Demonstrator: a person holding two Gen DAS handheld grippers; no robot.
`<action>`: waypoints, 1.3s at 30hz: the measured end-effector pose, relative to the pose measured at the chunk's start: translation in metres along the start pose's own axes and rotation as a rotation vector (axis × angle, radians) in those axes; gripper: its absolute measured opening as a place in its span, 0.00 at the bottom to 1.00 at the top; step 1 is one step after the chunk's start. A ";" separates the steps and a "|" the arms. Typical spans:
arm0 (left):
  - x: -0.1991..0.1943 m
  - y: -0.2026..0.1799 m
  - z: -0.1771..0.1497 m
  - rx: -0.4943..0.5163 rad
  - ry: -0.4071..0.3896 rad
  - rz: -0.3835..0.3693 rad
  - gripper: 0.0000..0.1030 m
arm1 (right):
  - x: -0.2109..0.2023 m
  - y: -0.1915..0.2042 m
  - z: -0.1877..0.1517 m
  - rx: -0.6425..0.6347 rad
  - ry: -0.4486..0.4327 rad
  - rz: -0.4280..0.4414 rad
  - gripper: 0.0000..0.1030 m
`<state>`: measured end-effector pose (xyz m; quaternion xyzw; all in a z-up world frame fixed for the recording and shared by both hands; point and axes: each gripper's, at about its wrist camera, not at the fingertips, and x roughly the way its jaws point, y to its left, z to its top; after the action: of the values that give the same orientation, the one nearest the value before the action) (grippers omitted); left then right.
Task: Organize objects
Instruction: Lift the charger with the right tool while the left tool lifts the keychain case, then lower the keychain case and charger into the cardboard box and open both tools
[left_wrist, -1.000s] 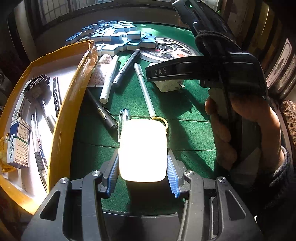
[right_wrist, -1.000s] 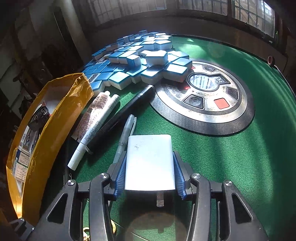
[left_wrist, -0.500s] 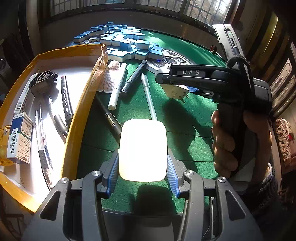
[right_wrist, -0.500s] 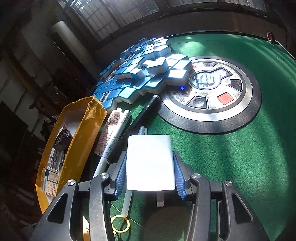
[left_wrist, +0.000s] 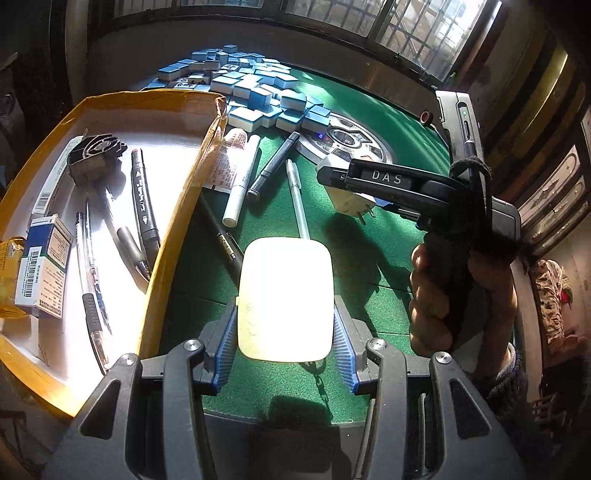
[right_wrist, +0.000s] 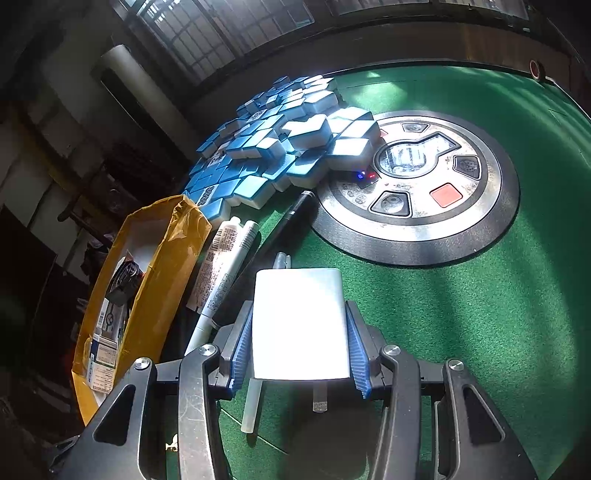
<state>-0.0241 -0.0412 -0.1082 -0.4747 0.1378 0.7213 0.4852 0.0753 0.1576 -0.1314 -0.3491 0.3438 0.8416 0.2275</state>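
Now, with left tongs (left_wrist: 284, 332) clamped on white case (left_wrist: 285, 299) and right tongs (right_wrist: 299, 345) clamped on charger (right_wrist: 300, 325), carry each toward yellow box (left_wrist: 177, 206) at nine o'clock, clearing its wall.

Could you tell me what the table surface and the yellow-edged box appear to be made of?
The table surface looks like green felt or baize: matt and finely napped. The box looks like cardboard with a white lining and glossy yellow-brown tape along its rim, where creases catch the light.

Mahjong tiles (right_wrist: 280, 147) heaped beside round control panel (right_wrist: 424, 184), green felt table (right_wrist: 480, 295).
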 end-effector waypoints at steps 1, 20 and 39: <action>-0.001 0.001 0.000 -0.005 -0.003 -0.003 0.43 | 0.000 0.000 0.000 0.001 0.001 -0.001 0.40; -0.057 0.059 0.018 -0.130 -0.120 -0.008 0.43 | -0.013 0.020 -0.004 -0.098 -0.053 -0.043 0.40; -0.075 0.162 0.063 -0.247 -0.222 0.100 0.43 | -0.010 0.137 0.001 -0.227 -0.029 0.098 0.40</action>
<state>-0.1876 -0.1222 -0.0575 -0.4408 0.0172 0.8040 0.3988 -0.0044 0.0664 -0.0656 -0.3430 0.2599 0.8901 0.1500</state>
